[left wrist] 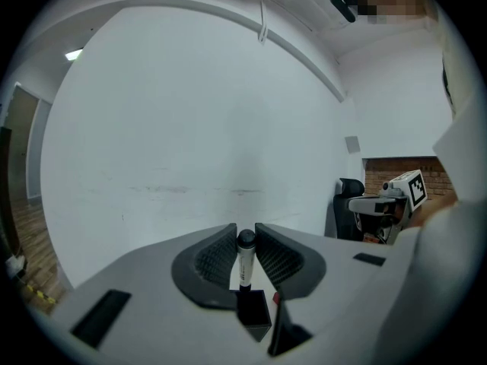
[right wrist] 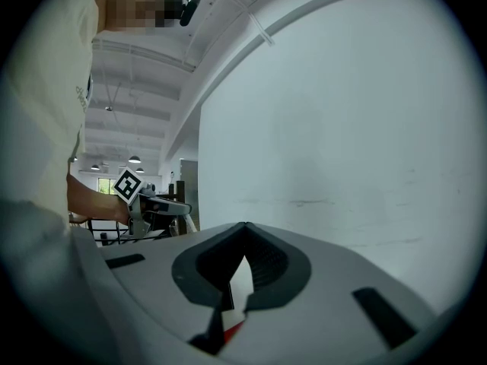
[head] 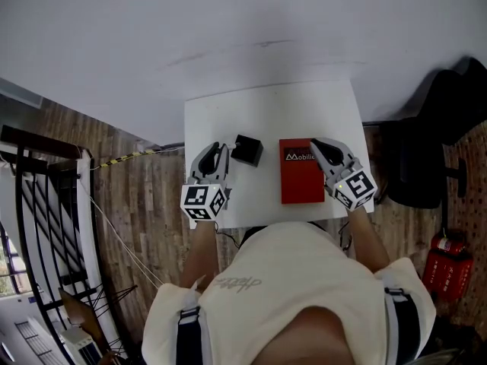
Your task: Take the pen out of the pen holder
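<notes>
A pen (left wrist: 244, 258) with a white barrel and a black cap stands upright between the pads of my left gripper (left wrist: 245, 230), which is shut on it. Its lower end meets the mouth of the square black pen holder (left wrist: 253, 312) right below. In the head view the pen holder (head: 246, 150) sits on the white table (head: 266, 112) just right of the left gripper (head: 221, 149); the pen itself is too small to make out there. My right gripper (head: 314, 142) hovers over a red book (head: 301, 171), and its fingertips meet with nothing between them (right wrist: 245, 226).
The table is small and backs onto a white wall. A black office chair (head: 426, 150) and a red fire extinguisher (head: 447, 268) stand to the right. A black metal rack (head: 46, 226) stands on the wooden floor at the left.
</notes>
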The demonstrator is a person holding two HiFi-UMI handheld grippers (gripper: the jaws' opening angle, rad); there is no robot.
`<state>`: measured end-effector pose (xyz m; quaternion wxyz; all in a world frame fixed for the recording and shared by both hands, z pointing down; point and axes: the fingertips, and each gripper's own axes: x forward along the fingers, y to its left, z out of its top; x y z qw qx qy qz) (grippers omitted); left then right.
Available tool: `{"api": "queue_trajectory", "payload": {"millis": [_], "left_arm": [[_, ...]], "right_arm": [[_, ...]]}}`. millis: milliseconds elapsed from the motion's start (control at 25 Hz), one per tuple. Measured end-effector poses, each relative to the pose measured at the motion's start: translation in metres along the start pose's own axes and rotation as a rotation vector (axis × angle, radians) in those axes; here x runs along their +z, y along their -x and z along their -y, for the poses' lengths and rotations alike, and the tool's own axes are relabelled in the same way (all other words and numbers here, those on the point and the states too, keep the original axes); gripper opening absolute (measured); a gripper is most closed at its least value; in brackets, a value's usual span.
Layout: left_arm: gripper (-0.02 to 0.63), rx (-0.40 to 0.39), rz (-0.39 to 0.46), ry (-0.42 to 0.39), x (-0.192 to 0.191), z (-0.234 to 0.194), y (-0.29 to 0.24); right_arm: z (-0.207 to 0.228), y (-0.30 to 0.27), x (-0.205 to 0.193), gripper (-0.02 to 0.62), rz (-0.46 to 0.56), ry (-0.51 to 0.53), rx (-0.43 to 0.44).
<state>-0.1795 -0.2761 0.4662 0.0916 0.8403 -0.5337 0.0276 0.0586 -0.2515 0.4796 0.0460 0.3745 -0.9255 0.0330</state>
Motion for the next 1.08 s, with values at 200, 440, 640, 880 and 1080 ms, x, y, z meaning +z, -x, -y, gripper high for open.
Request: {"api": "queue_trajectory", "payload": {"millis": [200, 440, 640, 880, 1080], "left_arm": [[0.087, -0.005, -0.003, 0.009, -0.004, 0.0, 0.001], [0.087, -0.009, -0.009, 0.02, -0.008, -0.001, 0.0], [0.087, -0.012, -0.019, 0.031, -0.014, -0.001, -0.002], [0.087, -0.025, -0.032, 0.034, -0.02, 0.002, -0.005], [0.087, -0.027, -0.034, 0.03, -0.021, 0.002, -0.008]], "right_arm": [[-0.002, 0.004, -0.002, 0.006, -0.013, 0.016, -0.012], [-0.004, 0.007, -0.004, 0.006, -0.018, 0.004, -0.016], [-0.004, 0.009, -0.006, 0.006, -0.026, 0.005, -0.025], [-0.003, 0.011, -0.009, 0.006, -0.026, 0.001, -0.036], [-0.002, 0.01, -0.008, 0.006, -0.022, 0.002, -0.037]]}}
